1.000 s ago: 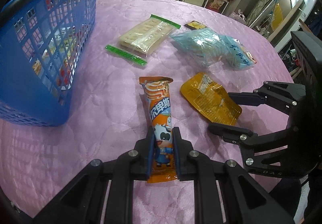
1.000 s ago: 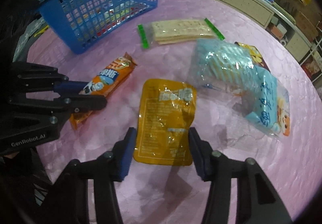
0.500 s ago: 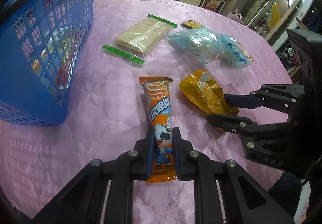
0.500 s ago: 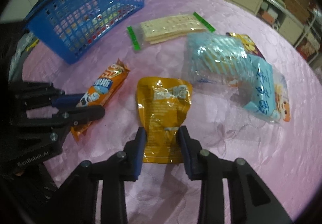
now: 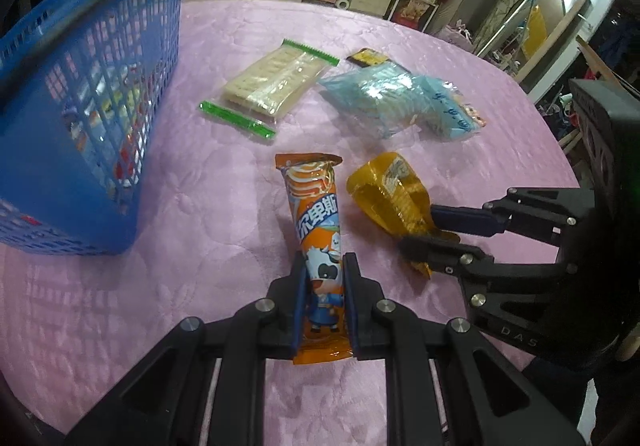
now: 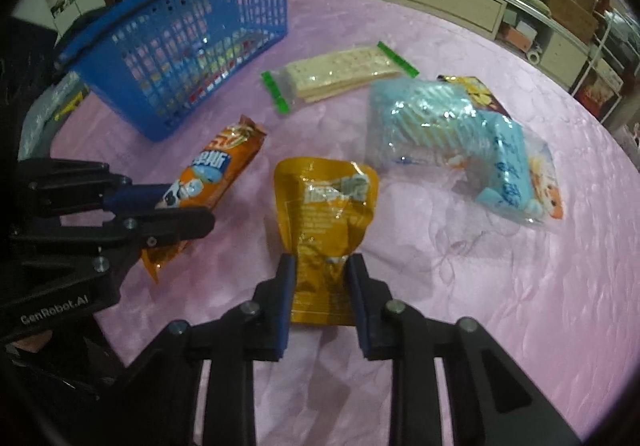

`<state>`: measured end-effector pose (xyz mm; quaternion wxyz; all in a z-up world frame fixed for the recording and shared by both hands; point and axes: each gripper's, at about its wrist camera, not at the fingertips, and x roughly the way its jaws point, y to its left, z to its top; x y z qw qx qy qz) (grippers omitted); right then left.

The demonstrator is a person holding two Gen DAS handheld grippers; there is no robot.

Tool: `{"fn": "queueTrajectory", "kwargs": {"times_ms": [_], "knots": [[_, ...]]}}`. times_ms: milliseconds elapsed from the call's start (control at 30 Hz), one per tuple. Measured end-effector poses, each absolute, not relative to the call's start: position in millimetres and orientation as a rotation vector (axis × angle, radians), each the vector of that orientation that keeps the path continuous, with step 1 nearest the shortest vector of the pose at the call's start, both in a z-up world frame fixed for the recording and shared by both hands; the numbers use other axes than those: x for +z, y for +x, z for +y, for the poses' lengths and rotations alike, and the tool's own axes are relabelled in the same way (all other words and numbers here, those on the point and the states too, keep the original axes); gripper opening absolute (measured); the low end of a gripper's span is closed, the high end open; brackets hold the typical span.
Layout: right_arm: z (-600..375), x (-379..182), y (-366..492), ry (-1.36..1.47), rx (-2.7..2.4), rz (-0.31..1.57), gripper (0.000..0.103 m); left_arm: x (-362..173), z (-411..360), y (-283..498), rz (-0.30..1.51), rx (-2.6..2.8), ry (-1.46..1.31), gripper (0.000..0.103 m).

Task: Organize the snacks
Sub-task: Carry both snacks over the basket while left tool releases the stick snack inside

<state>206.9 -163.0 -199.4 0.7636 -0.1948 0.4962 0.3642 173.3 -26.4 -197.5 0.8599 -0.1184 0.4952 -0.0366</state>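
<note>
An orange snack bar with a cartoon cow lies lengthwise on the pink quilted tablecloth. My left gripper is shut on its near end. Just to its right, a crumpled yellow pouch sits between the pads of my right gripper. The jaws are closing and squeeze its near end, so the pouch buckles and its far end lifts off the cloth. The left wrist view shows the right gripper pinching the pouch from the right. The blue mesh basket stands at the left with several snacks inside.
A clear cracker pack with green ends lies behind the bar. A light blue snack bag lies at the back right, partly over a small dark packet. Cabinets and shelves stand beyond the round table's far edge.
My right gripper has closed from wide open onto the yellow pouch, which went from flat to crumpled and raised. The left gripper kept its hold on the orange bar and stayed put.
</note>
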Motion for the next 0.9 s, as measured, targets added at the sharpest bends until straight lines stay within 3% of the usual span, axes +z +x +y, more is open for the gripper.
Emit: {"fn": "queueTrajectory", "kwargs": {"times_ms": [467, 900], "knots": [[-168, -108, 170, -0.338, 0.776, 0.914, 0.032, -115, -32, 133, 0.881, -0.132, -0.168, 0.015], [-120, -50, 156, -0.28, 0.828, 0.809, 0.033, -39, 20, 100, 0.733, -0.103, -0.124, 0.015]]}}
